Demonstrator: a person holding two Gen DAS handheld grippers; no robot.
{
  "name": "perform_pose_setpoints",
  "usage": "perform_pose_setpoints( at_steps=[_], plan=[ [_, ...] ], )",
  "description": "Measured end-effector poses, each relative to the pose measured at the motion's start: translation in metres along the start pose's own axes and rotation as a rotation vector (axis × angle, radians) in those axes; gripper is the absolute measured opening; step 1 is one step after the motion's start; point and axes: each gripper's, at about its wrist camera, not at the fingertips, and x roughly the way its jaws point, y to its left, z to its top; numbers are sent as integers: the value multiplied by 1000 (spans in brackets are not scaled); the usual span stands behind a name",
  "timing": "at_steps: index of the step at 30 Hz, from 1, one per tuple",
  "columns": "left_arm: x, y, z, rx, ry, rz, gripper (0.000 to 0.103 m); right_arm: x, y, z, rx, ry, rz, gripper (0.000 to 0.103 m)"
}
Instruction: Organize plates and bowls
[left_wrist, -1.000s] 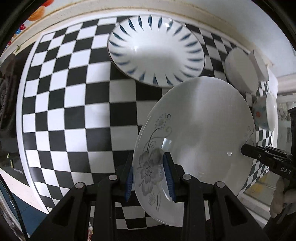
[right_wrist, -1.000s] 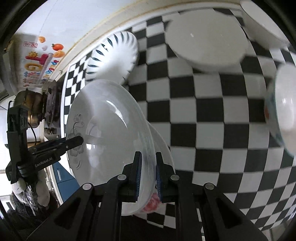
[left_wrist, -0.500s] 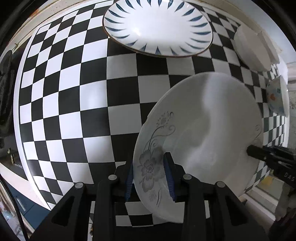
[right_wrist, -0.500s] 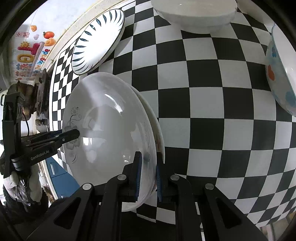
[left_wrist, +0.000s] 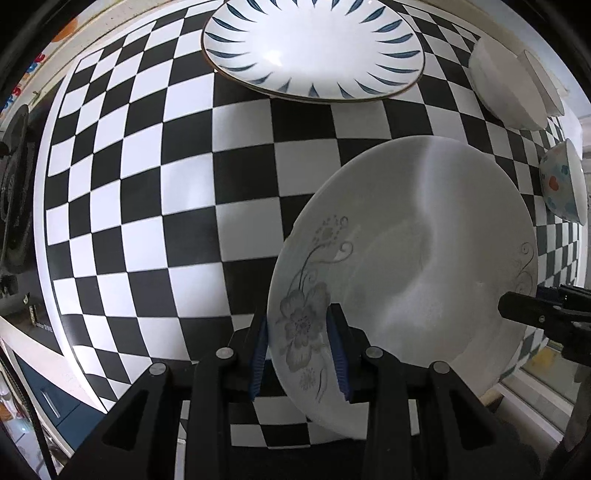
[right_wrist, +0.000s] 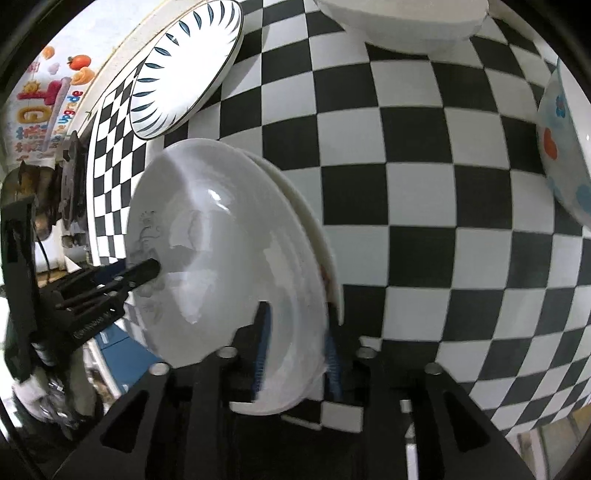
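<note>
The left gripper (left_wrist: 299, 350) is closed on the near rim of the flower plate (left_wrist: 406, 266). The right gripper (right_wrist: 295, 354) has its blue pads wider apart around the rim on the other side; whether that rim is touched cannot be told. Under the flower plate another plate (right_wrist: 325, 236) is seen on the checkered table (left_wrist: 147, 184). Beyond the flower plate lies the blue-leaf plate (left_wrist: 314, 48). Two white bowls (left_wrist: 498, 88) and a spotted bowl (left_wrist: 561, 184) are placed to the right of it.

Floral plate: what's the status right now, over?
left gripper shut on floral plate. right gripper open around its rim. Plate stacked over second plate. Nothing blocking.
</note>
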Motion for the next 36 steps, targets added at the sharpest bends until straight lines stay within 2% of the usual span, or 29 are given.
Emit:
perform_pose_setpoints(
  at_steps=[2, 7, 13, 15, 19, 22, 26, 28, 32, 36],
  plan=[
    [-1, 2, -4, -3, 1, -4, 29, -3, 0, -1, 19, 0, 21, 46],
    [-4, 2, -6, -16, 8, -20, 29, -11, -5, -3, 35, 4, 31, 46],
    [-25, 10, -7, -42, -14, -51, 29, -10, -13, -3, 53, 30, 40, 46],
    [-35, 17, -3, -55, -37, -59, 29, -19, -12, -2, 50, 18, 22, 46],
    [-59, 36, 19, -90, -94, -90, 31, -52, -1, 11, 36, -69, -22, 46],
    [-66, 56, 55, -129, -126, -114, 32, -73, 17, 39, 10, -143, 10, 46],
    [-50, 83, 109, -193, -122, -153, 32, -78, 40, 101, 8, -233, 48, 46],
    [-37, 95, 130, -222, -102, -181, 32, -70, 47, 133, 15, -242, 59, 46],
    [-14, 107, 153, -257, -59, -232, 32, -48, 60, 188, 29, -218, 28, 46],
    [-1, 108, 165, -244, -40, -227, 31, -29, 62, 217, 35, -190, 0, 45]
  ],
)
